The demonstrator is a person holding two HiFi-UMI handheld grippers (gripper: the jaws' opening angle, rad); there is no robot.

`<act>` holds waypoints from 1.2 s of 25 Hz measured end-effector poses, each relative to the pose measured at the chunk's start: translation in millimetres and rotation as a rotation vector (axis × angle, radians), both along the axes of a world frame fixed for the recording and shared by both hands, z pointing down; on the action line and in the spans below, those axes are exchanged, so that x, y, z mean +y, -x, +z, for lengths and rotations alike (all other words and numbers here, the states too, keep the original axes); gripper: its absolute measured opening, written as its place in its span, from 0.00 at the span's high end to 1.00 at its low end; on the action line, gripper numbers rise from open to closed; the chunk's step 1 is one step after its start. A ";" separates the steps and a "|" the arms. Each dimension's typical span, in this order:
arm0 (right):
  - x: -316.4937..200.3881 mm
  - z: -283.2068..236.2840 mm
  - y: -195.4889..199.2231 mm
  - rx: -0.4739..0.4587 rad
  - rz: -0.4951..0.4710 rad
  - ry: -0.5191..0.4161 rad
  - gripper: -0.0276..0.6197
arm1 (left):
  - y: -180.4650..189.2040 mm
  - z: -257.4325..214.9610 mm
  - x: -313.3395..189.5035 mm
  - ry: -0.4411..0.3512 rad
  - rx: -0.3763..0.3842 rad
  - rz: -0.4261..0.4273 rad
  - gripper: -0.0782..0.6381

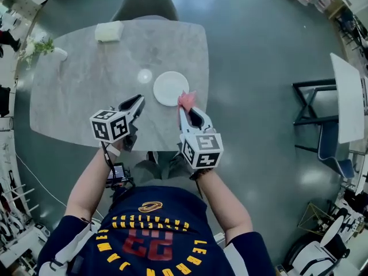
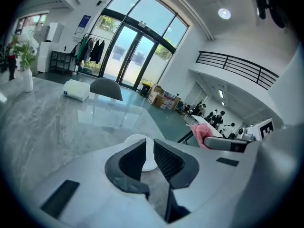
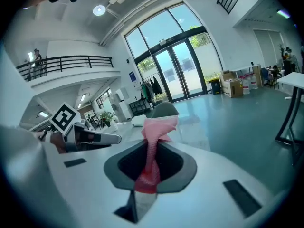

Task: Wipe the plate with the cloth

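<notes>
A round white plate (image 1: 170,88) lies on the grey marble table (image 1: 86,79), toward its near right side. My right gripper (image 1: 185,111) is shut on a pink cloth (image 1: 186,100), whose bunched end sticks up past the jaws (image 3: 159,127) at the plate's near right rim. In the right gripper view the cloth fills the gap of that gripper (image 3: 154,146). My left gripper (image 1: 138,102) hovers just left of the plate with nothing held. Its jaws (image 2: 148,144) stand nearly together with a thin slit, through which the plate (image 2: 134,139) shows. The cloth (image 2: 202,133) appears at the right.
A white folded towel (image 1: 109,31) lies at the table's far edge, and a small plant in a white vase (image 1: 45,46) stands at the far left. A grey chair (image 1: 145,2) sits behind the table. A black chair frame (image 1: 313,105) and a white table (image 1: 348,96) stand to the right.
</notes>
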State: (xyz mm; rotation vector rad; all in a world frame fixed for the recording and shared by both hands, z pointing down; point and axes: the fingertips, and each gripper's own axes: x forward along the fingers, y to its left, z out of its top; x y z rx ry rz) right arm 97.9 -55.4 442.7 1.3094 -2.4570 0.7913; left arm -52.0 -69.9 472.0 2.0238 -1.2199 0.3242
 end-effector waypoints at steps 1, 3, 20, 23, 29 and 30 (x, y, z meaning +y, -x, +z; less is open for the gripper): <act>-7.2 7.9 4.9 -0.001 -0.002 0.017 0.90 | 2.8 7.7 -4.1 0.021 -0.002 -0.003 0.84; -23.5 23.0 15.7 0.004 -0.001 0.043 0.90 | 8.8 26.8 -13.8 0.061 -0.008 0.004 0.84; -112.5 118.0 95.0 0.196 -0.103 0.119 0.90 | 5.5 158.8 -53.3 0.396 0.069 0.014 0.78; -117.6 143.0 110.3 0.222 -0.139 0.147 0.89 | -0.1 165.6 -54.7 0.417 0.062 0.037 0.78; -115.2 168.7 134.6 0.237 -0.169 0.202 0.90 | 10.9 174.7 -49.8 0.455 0.031 0.050 0.79; -115.9 169.9 137.6 0.231 -0.170 0.207 0.90 | 10.6 175.1 -49.8 0.461 0.045 0.049 0.82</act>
